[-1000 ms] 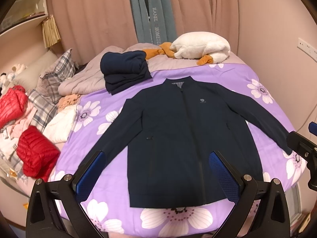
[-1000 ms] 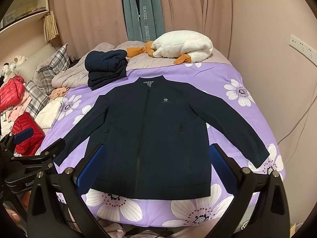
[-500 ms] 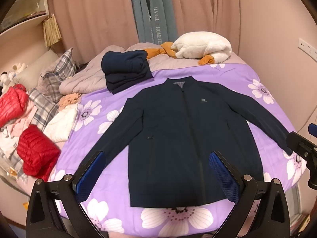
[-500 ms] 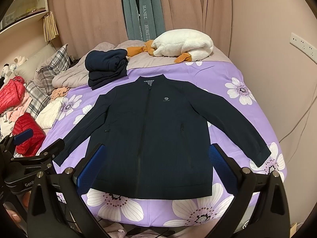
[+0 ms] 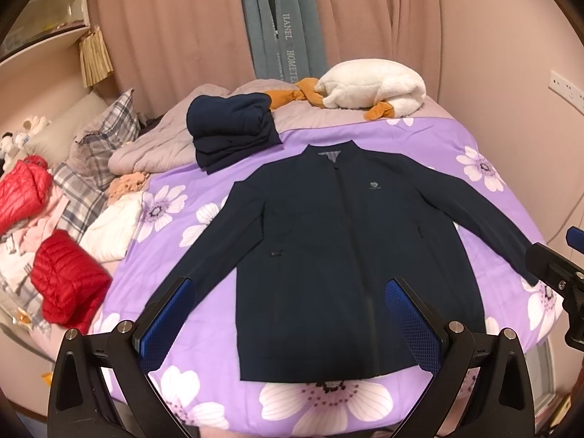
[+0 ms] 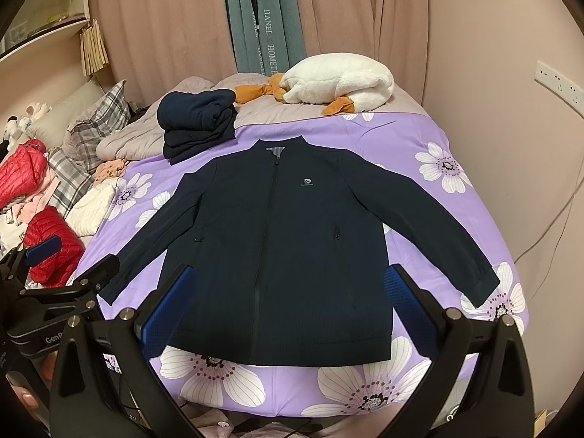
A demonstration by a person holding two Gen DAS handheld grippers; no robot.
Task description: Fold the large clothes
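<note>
**Both grippers held apart above a spread jacket**

The left gripper (image 5: 290,319) is held with its blue-padded fingers spread wide, nothing gripped between them. The right gripper (image 6: 288,306) is likewise released and empty, poised near the foot of the bed. Beyond both, a dark navy zip-front jacket (image 6: 277,233) is laid flat, front up, on a purple bedspread printed with white flowers (image 6: 456,138), its sleeves stretched out to either side and its hem toward the grippers. A stack of folded navy garments (image 6: 197,124) is seen just past the jacket's collar. A white plush goose with orange feet (image 6: 339,82) is placed further back, and red puffer jackets (image 5: 69,277) are piled at the left.
</note>
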